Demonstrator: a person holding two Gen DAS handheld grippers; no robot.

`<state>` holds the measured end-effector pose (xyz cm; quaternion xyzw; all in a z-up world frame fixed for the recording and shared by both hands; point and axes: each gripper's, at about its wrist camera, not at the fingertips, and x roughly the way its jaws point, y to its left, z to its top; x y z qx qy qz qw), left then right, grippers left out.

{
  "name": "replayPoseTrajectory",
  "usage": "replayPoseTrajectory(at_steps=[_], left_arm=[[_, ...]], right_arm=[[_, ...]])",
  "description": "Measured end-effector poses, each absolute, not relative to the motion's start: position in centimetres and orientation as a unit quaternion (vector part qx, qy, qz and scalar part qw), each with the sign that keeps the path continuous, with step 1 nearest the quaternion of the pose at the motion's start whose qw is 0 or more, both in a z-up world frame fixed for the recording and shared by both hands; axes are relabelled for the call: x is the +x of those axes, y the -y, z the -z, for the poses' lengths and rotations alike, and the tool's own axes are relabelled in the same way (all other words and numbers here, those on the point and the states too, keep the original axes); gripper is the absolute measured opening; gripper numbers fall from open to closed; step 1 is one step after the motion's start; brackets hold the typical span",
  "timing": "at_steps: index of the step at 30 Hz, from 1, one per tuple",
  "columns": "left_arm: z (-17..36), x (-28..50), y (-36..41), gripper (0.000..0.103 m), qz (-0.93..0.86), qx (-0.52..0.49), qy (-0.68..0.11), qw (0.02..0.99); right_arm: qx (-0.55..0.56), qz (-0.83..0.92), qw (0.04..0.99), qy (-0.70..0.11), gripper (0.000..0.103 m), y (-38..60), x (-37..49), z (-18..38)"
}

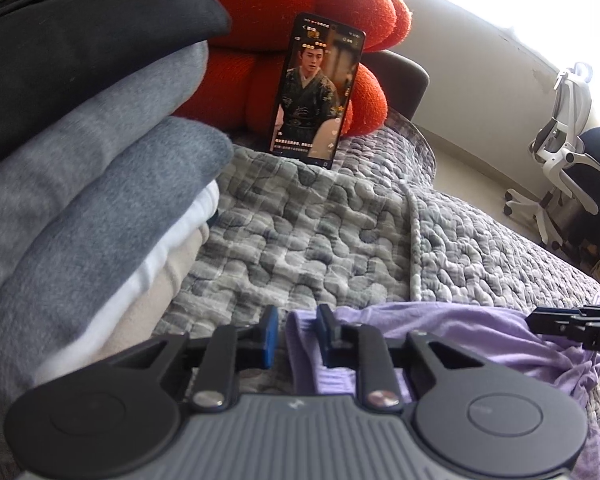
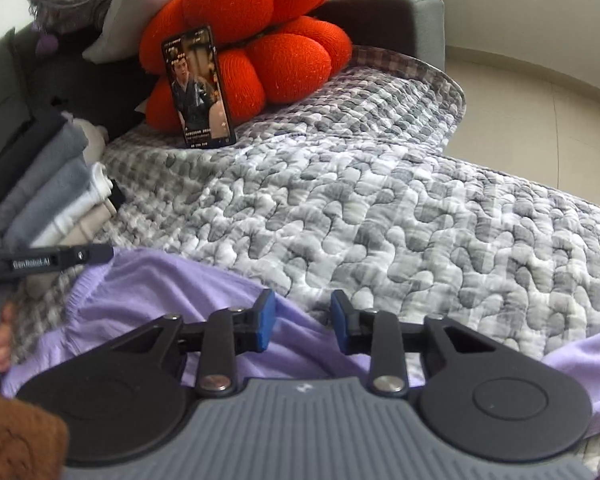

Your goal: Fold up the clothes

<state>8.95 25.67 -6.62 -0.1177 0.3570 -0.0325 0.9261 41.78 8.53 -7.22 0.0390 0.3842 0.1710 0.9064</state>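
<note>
A lilac garment [image 1: 452, 336] lies crumpled on the grey quilted cover [image 1: 312, 232] and also shows in the right wrist view [image 2: 172, 288]. My left gripper [image 1: 298, 334] is open, its blue pads either side of the garment's ribbed edge [image 1: 300, 344]. My right gripper [image 2: 303, 326] is open just above the lilac garment's far edge, holding nothing. A stack of folded clothes [image 1: 80, 184], grey, white and beige, lies at the left and also shows in the right wrist view [image 2: 56, 192]. Each gripper's fingers show at the edge of the other's view.
A phone [image 1: 314, 96] with a video playing leans on an orange knot cushion [image 1: 300, 20] at the back of the sofa. A white office chair [image 1: 564, 152] stands on the floor at the right. The quilt's edge [image 2: 456, 96] drops off to the right.
</note>
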Motion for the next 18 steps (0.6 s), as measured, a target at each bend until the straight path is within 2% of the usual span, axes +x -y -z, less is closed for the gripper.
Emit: replayPoseTrajectory(at_steps=[4,5,15,17,18], left_arm=[[6.5,8.7,-25.0,0.003,0.017,-0.087,-0.345,0.935],[6.3,8.6,-25.0,0.000,0.013,-0.083,-0.339,0.937],[5.0,7.9,-25.2,0.001,-0.010,-0.057,-0.293,0.954],[5.0,8.4,-26.0,0.004,0.008,-0.093,-0.313,0.945],[5.0,8.4,-26.5,0.010,0.013,-0.112,-0.320,0.941]], right_arm=[[0.004,-0.177,0.912,-0.371,0.006,-9.6,41.1,7.2],[-0.007,-0.178,0.913,-0.366,0.003,-9.9,40.9,7.2],[-0.080,-0.140,0.950,-0.268,0.002,-11.4,39.4,5.1],[-0.086,-0.138,0.948,-0.273,0.002,-11.6,39.8,5.1],[-0.088,-0.137,0.947,-0.278,0.002,-11.7,40.1,5.3]])
